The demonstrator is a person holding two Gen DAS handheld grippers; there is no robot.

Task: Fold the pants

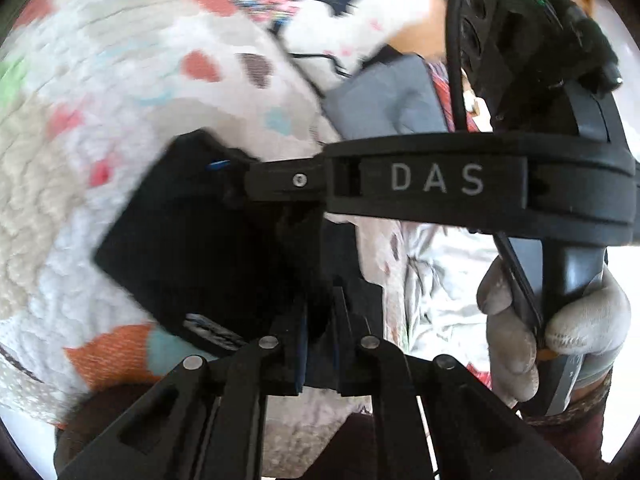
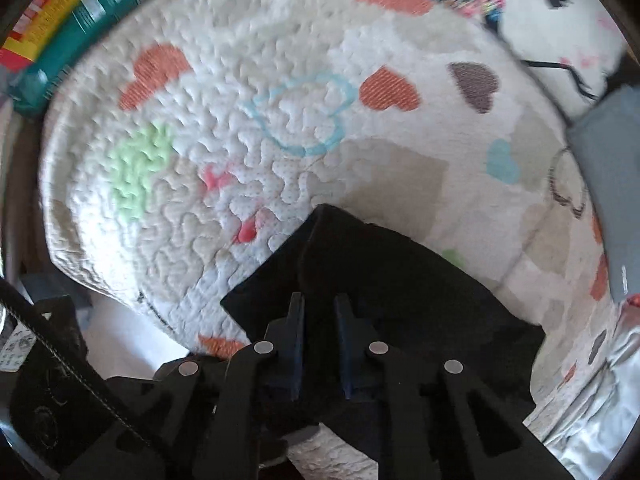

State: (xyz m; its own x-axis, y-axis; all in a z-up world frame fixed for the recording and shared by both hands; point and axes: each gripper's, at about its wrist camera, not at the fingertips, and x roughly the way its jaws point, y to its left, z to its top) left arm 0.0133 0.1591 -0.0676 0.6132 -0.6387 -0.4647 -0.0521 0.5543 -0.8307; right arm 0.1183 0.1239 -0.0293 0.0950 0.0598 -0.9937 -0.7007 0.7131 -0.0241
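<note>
Fingers of the right gripper (image 2: 318, 320) pinch black pants (image 2: 400, 288); the left gripper (image 1: 320, 320) appears clenched on the same cloth. Pants lie folded on the heart-print quilt (image 2: 240, 100). Best to carry both edges level, then lay flat.

I count: one black pants (image 2: 384, 280), one quilt (image 2: 280, 80), one grey folded garment (image 1: 388, 96) at one o'clock, two grippers.
</note>
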